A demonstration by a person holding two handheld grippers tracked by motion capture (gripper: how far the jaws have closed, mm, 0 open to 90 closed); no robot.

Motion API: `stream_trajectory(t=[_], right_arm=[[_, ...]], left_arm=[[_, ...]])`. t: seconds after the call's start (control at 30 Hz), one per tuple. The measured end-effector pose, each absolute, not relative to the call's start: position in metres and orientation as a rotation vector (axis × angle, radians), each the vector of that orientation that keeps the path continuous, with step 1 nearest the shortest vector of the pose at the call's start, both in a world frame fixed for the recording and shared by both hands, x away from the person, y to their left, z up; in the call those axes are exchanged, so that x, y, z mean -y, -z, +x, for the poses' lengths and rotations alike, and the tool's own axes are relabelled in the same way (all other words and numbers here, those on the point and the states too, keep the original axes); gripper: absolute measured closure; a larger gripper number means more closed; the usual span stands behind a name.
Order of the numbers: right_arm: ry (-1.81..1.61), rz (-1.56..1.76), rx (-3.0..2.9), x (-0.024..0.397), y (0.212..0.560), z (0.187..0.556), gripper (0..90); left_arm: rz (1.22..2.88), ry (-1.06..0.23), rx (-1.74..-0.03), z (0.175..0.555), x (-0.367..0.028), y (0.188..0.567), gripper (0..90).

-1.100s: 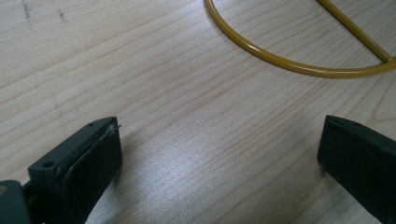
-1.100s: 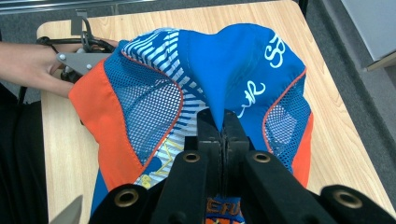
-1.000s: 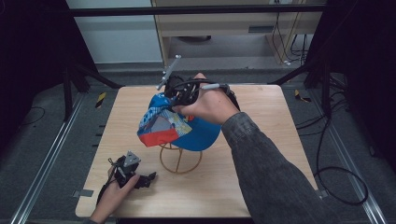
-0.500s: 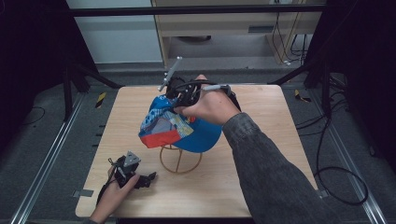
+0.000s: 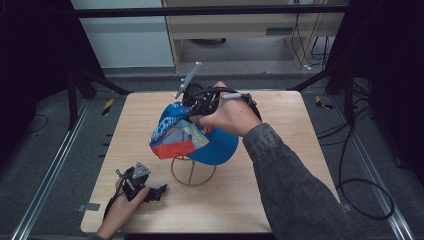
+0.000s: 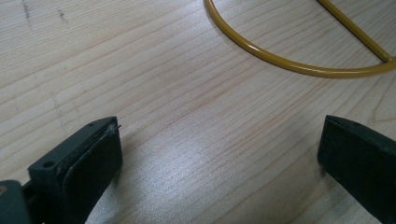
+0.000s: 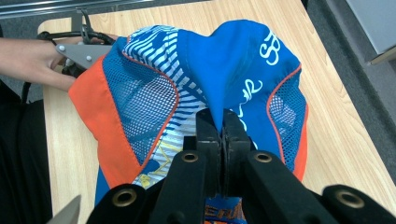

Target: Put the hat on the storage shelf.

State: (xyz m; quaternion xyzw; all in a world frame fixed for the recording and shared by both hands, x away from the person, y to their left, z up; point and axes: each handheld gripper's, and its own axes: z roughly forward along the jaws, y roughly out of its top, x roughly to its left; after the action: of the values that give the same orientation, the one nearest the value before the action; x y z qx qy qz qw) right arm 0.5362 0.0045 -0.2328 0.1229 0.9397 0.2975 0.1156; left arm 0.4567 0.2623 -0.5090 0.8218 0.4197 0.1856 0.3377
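A blue cap (image 5: 192, 139) with mesh panels and an orange band hangs over a yellow wire stand (image 5: 193, 174) at the middle of the wooden table (image 5: 131, 125). My right gripper (image 5: 196, 106) holds the cap from its far side. In the right gripper view its jaws are shut (image 7: 222, 125) on a pinched fold of the cap's blue crown (image 7: 243, 60). My left gripper (image 5: 158, 191) rests low on the table at the front left. It stands open (image 6: 219, 158) over bare wood, a little short of the stand's ring (image 6: 280, 60).
Dark frame posts and rails (image 5: 45, 180) flank the table on a grey floor. A wooden shelf unit (image 5: 240, 30) stands behind the table. Cables (image 5: 360, 190) trail on the floor at the right. The person's right forearm (image 5: 295, 185) crosses the table's front right.
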Motion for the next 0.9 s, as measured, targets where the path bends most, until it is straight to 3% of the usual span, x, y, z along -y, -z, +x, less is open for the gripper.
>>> stream_trajectory(t=[0.17, 0.9], right_arm=[[-0.877, 0.357, -2.746, -0.0046, 0.2333, 0.5362, 84.4], [-0.901, 0.402, -2.717, -0.0017, 0.2335, 0.5368, 49.1]], left_arm=[[2.141, -0.484, -1.094, 0.4567, -0.2623, 0.509, 0.0], [2.14, -0.483, -1.093, 0.4568, -0.2623, 0.5091, 0.0]])
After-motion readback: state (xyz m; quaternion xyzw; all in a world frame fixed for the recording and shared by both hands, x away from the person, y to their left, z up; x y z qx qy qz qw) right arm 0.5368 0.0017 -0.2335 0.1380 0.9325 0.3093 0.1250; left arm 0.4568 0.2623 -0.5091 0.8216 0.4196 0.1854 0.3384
